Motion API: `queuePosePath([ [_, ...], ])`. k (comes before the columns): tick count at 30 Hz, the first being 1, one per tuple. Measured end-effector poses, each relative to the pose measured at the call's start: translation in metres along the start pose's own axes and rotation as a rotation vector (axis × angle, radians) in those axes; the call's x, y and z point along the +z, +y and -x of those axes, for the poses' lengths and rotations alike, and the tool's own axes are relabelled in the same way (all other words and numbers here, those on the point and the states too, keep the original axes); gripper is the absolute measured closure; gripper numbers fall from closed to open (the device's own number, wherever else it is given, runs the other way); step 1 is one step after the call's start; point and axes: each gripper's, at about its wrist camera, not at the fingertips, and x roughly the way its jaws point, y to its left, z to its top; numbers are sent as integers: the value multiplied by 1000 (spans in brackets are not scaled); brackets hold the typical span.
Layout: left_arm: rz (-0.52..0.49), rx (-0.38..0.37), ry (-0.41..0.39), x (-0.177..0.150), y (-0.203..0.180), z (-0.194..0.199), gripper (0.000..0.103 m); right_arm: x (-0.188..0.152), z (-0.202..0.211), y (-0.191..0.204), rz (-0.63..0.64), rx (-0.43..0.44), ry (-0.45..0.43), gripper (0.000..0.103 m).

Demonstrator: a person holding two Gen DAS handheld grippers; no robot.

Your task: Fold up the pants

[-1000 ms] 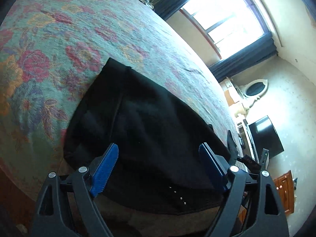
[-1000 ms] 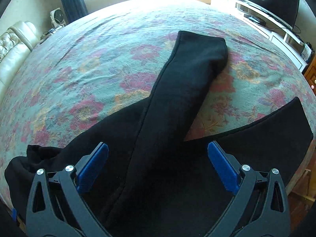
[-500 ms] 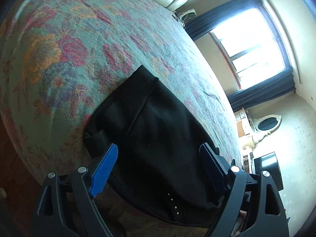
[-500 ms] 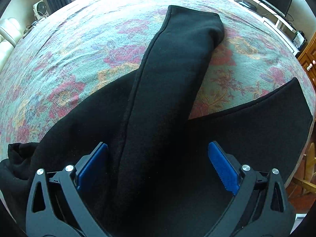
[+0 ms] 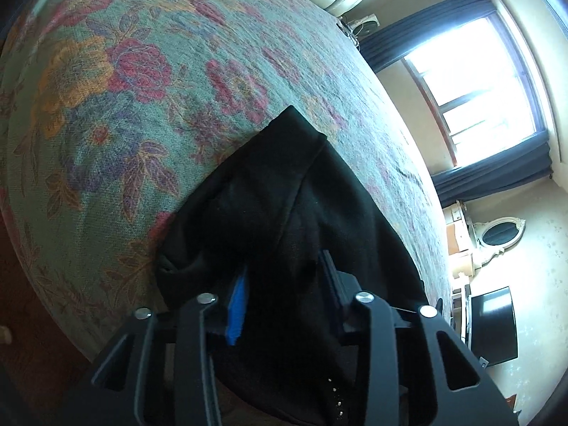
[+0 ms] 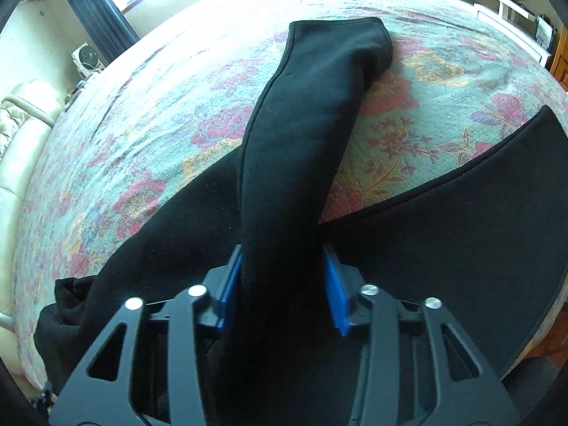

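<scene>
Now, from the left wrist view, the left gripper (image 5: 284, 280) has its jaws drawn in on a bunched fold of the black pants (image 5: 284, 195), the blue pad (image 5: 237, 307) of one finger half buried in cloth. Ahead of it the pants run to a squared end lying flat on the floral bedspread (image 5: 124, 88), which fills the space ahead and to the left. Far to the right stand a bright window (image 5: 475, 81) with dark curtains and, lower down, a TV (image 5: 493, 326). From the right wrist view, the right gripper (image 6: 282, 284) is closed on one leg (image 6: 305, 135) of the pants, both blue pads pressing its sides. That leg stretches straight ahead, its hem resting on the bedspread (image 6: 142, 124). More black cloth spreads to the right and left of the gripper, touching the leg at its base. A pale sofa (image 6: 17, 131) sits far left.
</scene>
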Motion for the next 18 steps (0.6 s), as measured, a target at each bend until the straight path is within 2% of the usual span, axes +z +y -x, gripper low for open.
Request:
queuePosePath([
  [1,12,-8,4,0,5,1,77,-1,1,-4,-12,28,6,81],
  [3,37,-24,8,1,10,2,80,-3,5,-11,-42,72,10,86],
  [12,26,-39,-14,-1,14,18,83,-33,51,-65,-220,248,-17,87],
  [14,30,-45,-16,-2,18,22,84,-43,57,-75,-231,250,-22,87],
  [18,35,-66,5,-7,21,24,84,-55,62,-100,-246,174,-55,87],
])
